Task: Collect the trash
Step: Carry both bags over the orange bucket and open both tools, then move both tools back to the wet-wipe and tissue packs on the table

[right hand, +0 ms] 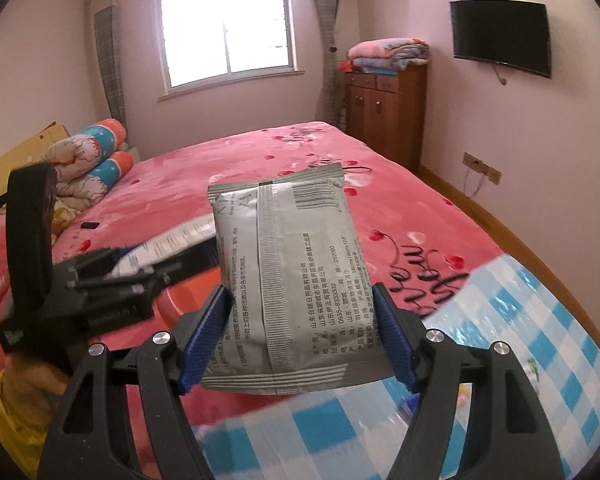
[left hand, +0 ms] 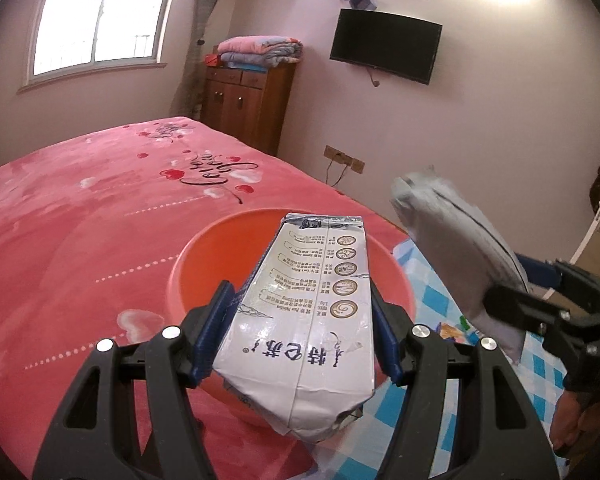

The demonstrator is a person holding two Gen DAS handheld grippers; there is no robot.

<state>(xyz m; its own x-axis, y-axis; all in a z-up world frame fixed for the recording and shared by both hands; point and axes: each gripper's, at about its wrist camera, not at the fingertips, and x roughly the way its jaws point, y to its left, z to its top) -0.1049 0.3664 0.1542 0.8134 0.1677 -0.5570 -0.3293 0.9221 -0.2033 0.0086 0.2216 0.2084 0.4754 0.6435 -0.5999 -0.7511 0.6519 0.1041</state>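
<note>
Blue fingers: left gripper [left hand: 304,336] is clamped half-wide on a white carton [left hand: 308,320]; right gripper [right hand: 300,336] pinches a grey packet [right hand: 288,280].
Place: carton hangs over the orange basin [left hand: 204,264] on the bed [left hand: 80,220]; packet is near its rim.
Progress: both pieces picked up, neither dropped in yet; small wrappers [left hand: 450,330] remain on the checked cloth [left hand: 432,292], I judge.
Room: basin mouth is open; grippers are close together.

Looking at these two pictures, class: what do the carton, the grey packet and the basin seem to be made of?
Carton: coated paperboard, likely; it is glossy with creased folds.
Grey packet: thin plastic film, matte, with a crimped seam down its back.
Basin: moulded plastic, probably; its orange wall is smooth with a faint sheen.
</note>
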